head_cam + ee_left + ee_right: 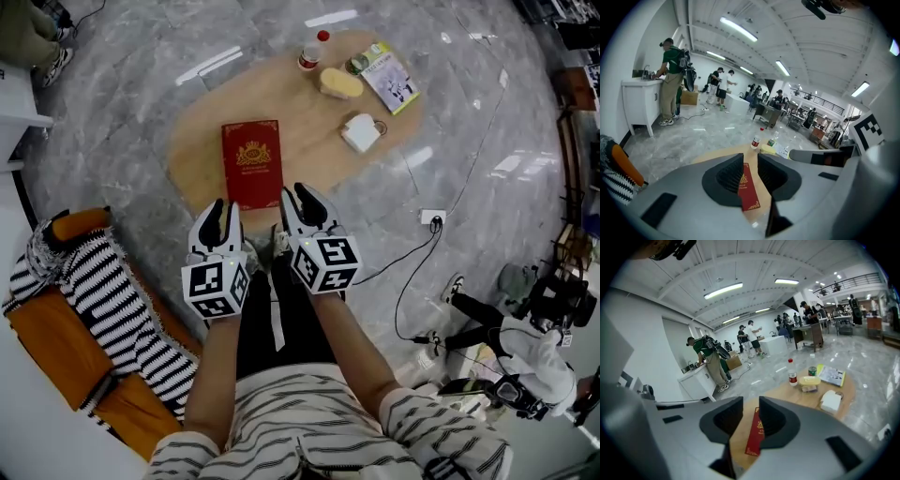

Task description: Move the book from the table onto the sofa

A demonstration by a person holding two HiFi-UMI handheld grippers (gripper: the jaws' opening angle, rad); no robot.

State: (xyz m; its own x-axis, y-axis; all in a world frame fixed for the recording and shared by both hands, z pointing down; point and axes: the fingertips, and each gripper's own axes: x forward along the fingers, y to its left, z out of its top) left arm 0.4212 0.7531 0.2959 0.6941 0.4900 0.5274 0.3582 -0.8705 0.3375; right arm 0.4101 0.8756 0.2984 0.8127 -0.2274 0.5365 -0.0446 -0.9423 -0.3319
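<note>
Overhead, the head view is showing the red book (pixel 251 161) lying flat on the wooden counter (pixel 300 122), its near edge just ahead of the left claw (pixel 218 208) and the right claw (pixel 302 197), which are hovering side by side. Only this view is taking in the orange sofa (pixel 47 328) in full, off to the person's left with a striped blanket (pixel 103 291) draped over it, well apart from the counter. It is also showing the far end of the counter, where a bottle (pixel 310 54), a yellow sponge (pixel 339 82), a booklet (pixel 389 77) and a white box (pixel 360 132) are sitting. The left gripper view is looking along the left claw (pixel 750 161), whose jaws are standing slightly parted and gripping nothing; the book (pixel 749 190) is showing through the gap, resting on the counter beyond them. A sliver of the sofa (pixel 621 161) is peeking in at that view's left edge. The right gripper view is showing the right claw (pixel 750 401) likewise released and empty, with the book (pixel 754 437) lying beyond its gap. Both gripper views are also revealing a person in green (pixel 670 79) standing at a white cabinet, out of the head view's frame.
</note>
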